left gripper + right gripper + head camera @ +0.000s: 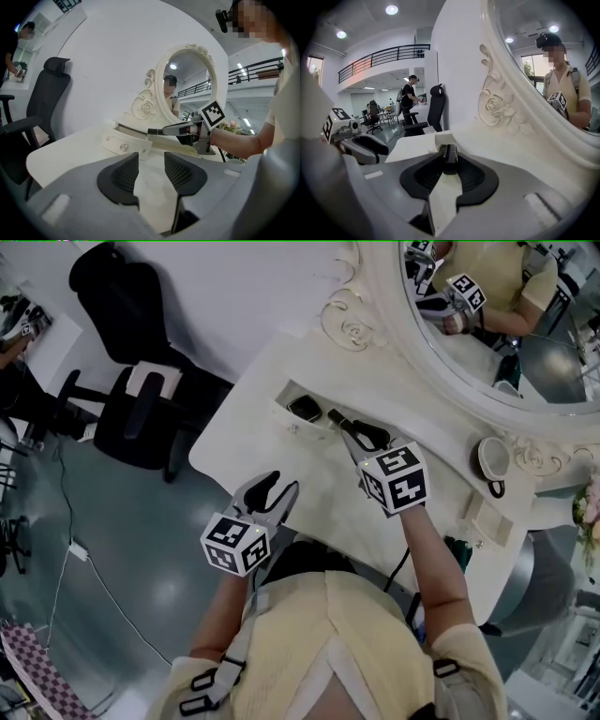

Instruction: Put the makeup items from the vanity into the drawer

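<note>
A white vanity [253, 442] has a small drawer [292, 425] pulled open, with a dark compact [305, 408] lying inside. My right gripper [349, 427] hovers just right of the drawer, shut on a slim black makeup stick [335, 415] that points toward it. In the right gripper view the stick [450, 155] sits clamped between the pads. My left gripper [270, 493] hangs at the vanity's front edge. Its jaws stand apart with nothing between them [151, 171]. From the left gripper view the drawer front [124, 144] and the stick's tip [153, 132] lie ahead.
An oval mirror [525, 324] in an ornate white frame backs the vanity. A cup [492, 460] and a small white box [487, 521] stand at the right. A black office chair [131, 399] stands on the grey floor to the left.
</note>
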A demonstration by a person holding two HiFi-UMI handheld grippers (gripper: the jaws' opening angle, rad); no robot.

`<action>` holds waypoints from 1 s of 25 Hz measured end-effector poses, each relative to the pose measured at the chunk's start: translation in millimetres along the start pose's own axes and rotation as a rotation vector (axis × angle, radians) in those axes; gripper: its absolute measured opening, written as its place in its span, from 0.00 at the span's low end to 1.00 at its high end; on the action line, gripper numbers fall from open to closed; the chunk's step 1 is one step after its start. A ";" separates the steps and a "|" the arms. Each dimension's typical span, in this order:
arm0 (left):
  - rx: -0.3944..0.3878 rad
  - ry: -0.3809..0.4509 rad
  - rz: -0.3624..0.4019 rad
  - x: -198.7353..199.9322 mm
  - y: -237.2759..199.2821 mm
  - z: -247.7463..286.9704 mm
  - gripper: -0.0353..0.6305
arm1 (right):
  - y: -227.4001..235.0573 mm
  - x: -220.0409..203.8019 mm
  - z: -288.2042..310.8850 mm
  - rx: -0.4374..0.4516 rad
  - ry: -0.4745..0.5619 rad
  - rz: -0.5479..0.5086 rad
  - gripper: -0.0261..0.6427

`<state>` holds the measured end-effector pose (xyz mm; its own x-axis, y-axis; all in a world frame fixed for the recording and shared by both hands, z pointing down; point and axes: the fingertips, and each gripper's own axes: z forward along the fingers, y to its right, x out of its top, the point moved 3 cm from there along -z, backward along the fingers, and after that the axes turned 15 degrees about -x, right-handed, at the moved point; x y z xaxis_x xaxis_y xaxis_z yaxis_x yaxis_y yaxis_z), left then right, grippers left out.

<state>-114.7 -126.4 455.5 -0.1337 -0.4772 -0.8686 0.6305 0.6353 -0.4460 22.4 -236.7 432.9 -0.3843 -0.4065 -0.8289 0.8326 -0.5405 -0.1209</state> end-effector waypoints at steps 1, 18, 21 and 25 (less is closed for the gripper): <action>0.002 0.001 0.000 0.0 0.1 -0.6 0.30 | -2.9 2.7 5.3 0.010 -0.004 -0.012 0.19; 0.064 0.026 -0.014 -4.2 -4.2 -24.4 0.30 | -39.0 21.2 82.6 0.079 -0.087 -0.128 0.19; 0.071 0.025 -0.020 -6.8 -5.3 -27.3 0.30 | -42.7 20.9 87.3 0.079 -0.091 -0.127 0.19; 0.071 0.024 -0.025 -8.3 -5.3 -28.3 0.30 | -45.0 17.3 90.6 0.079 -0.106 -0.136 0.19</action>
<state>-138.5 -108.5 459.0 -0.1673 -0.4771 -0.8628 0.6791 0.5787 -0.4517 -57.8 -286.1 473.5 -0.5347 -0.3987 -0.7451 0.7378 -0.6501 -0.1815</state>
